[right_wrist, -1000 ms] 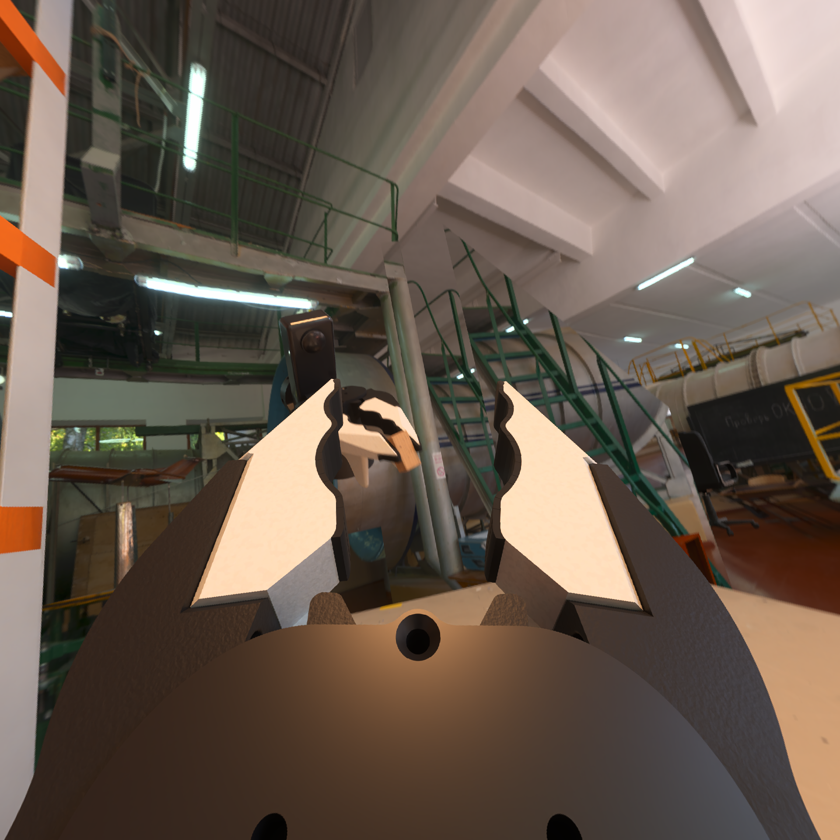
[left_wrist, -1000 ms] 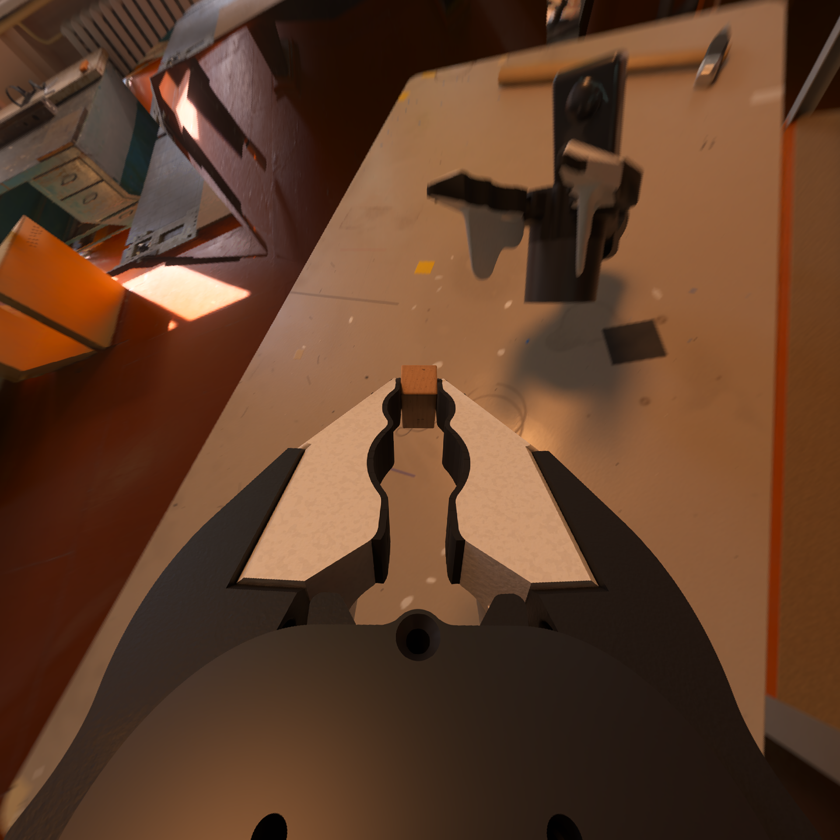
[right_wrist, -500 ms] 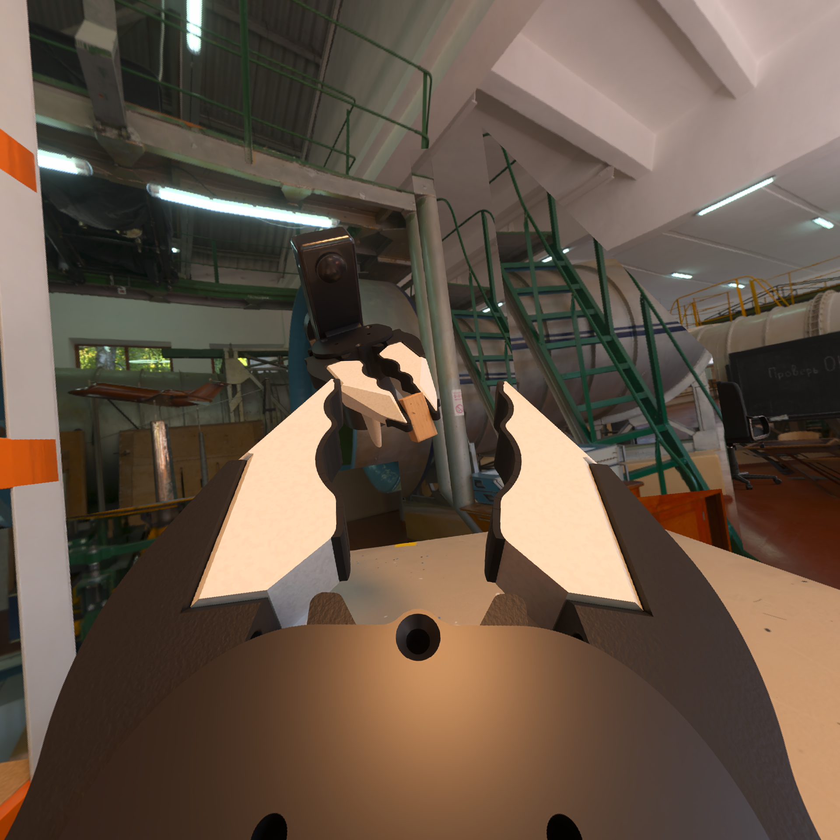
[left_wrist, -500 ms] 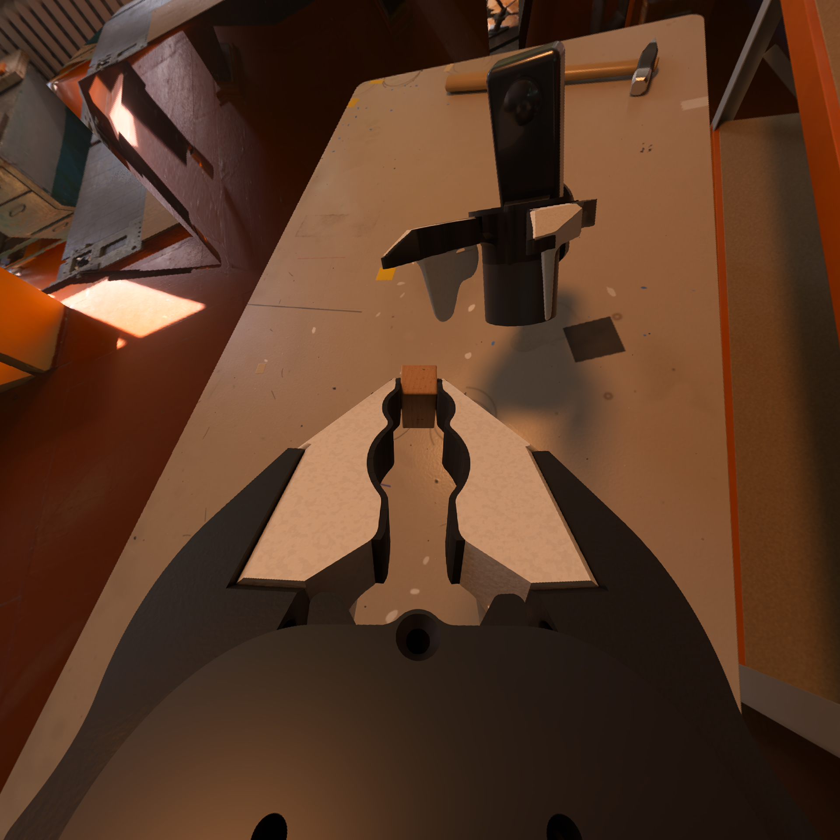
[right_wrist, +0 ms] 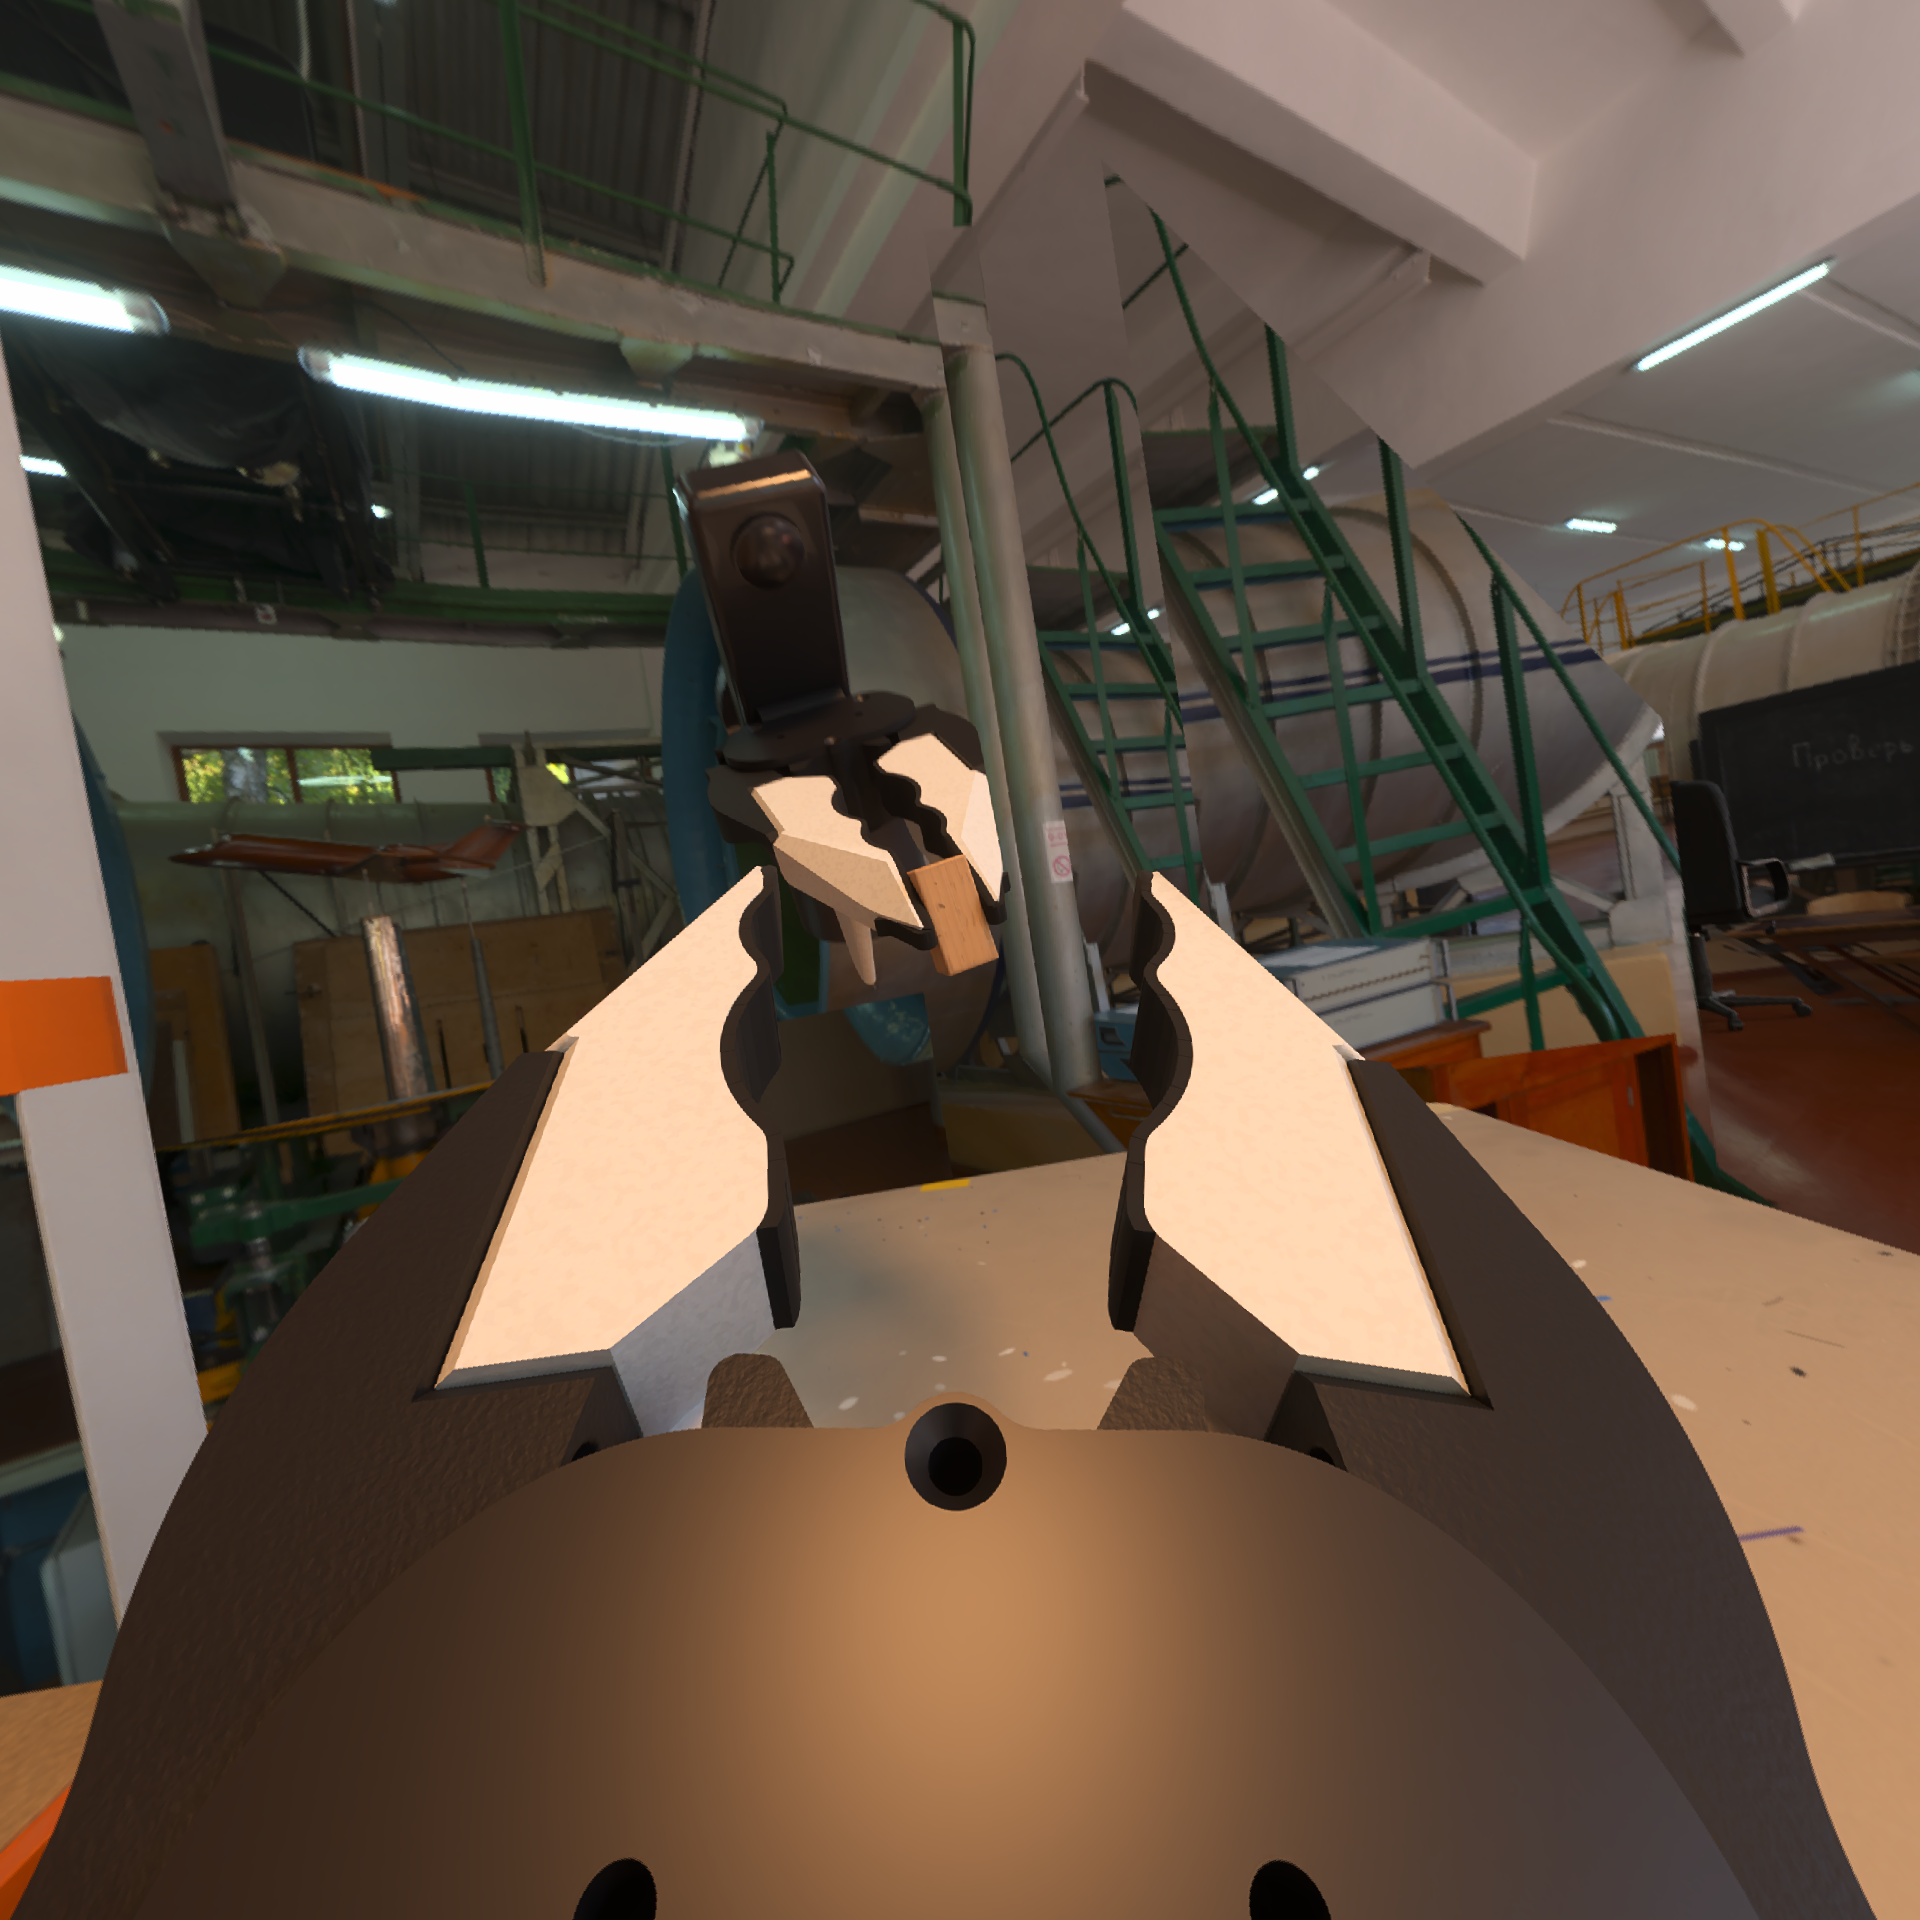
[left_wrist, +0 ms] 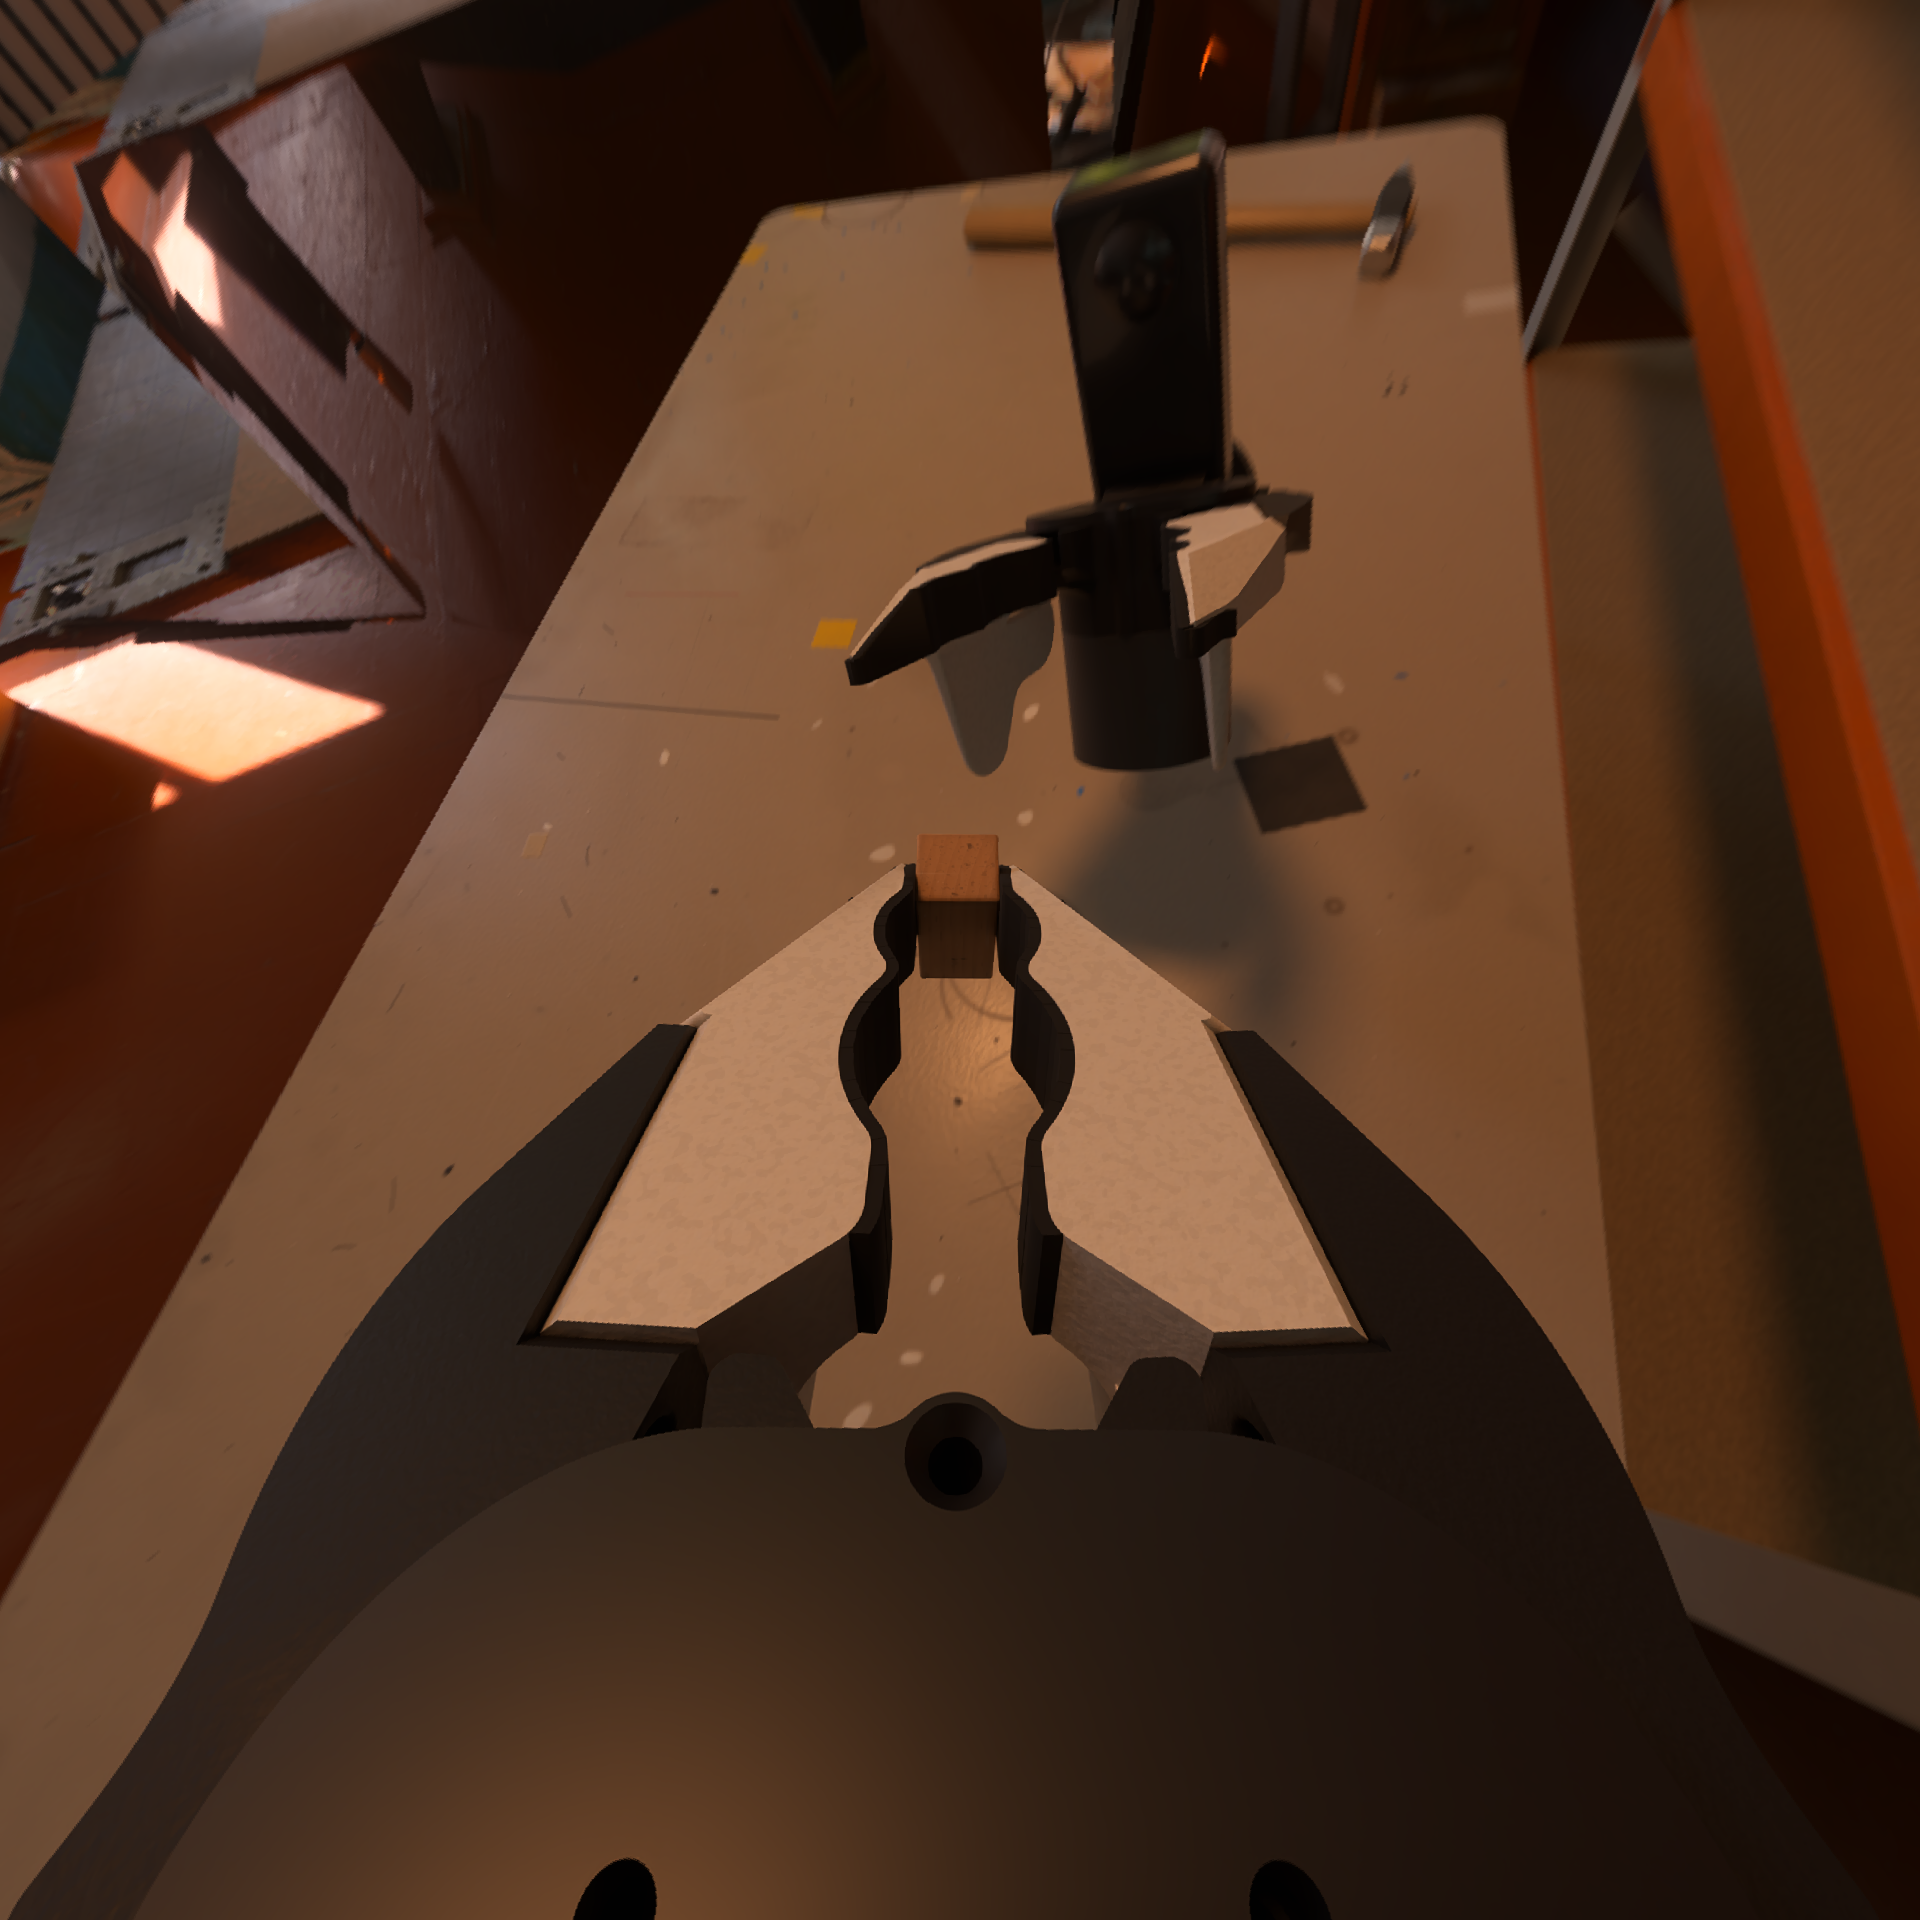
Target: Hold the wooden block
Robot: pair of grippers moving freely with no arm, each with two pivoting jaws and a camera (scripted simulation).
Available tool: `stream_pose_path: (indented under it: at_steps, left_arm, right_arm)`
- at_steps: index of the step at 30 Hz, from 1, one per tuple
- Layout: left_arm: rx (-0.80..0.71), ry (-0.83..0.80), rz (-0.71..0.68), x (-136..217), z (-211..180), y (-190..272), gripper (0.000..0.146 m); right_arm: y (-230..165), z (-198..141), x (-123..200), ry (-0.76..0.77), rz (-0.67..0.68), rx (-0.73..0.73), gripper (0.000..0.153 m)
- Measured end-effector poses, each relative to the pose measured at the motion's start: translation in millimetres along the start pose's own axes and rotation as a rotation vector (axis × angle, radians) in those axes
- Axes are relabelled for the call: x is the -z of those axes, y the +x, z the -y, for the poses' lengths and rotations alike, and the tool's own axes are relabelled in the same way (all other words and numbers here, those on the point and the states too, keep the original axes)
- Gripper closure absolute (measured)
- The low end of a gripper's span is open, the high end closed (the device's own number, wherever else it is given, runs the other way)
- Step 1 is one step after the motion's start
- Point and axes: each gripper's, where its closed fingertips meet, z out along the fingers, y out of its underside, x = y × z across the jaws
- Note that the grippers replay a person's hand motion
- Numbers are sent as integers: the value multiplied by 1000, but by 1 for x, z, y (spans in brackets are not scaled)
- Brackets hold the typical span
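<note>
Two grippers are mine here, and only the left gripper (left_wrist: 958, 894) is carrying anything. Its jaws are standing nearly together, pinching the wooden block (left_wrist: 957, 904) right at the fingertips; the block is sitting square between the two tips, its pale top face poking just past them and its darker side running back into the gap. Behind the block the wavy inner edges of my fingers are leaving a narrow open channel, through which the tan table (left_wrist: 727, 790) is showing. I am holding the block up off the table, clear of its surface.

My right gripper (right_wrist: 956, 883) is hanging with its jaws spread wide and nothing between them. Through that gap I am looking across at my left gripper (right_wrist: 914, 883) raised above the table's far end (right_wrist: 1299, 1247), the block (right_wrist: 954, 914) tilted in its tips. From the left wrist view, my right gripper (left_wrist: 1049, 623) is hovering over the table farther along, well apart from the block, with a hammer (left_wrist: 1288, 220) lying near the far edge.
</note>
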Motion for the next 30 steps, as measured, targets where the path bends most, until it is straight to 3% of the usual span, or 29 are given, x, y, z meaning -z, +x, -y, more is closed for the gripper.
stream_pose_path:
  at_steps: [18, 30]
  left_arm:
    - [129, 216, -47, -5, 8, 5, 132]
    - [52, 88, -29, -4, -1, 2, 132]
  right_arm:
    - [-2, 10, 2, 62, 9, 14, 86]
    - [0, -6, 1, -46, -7, 37, 84]
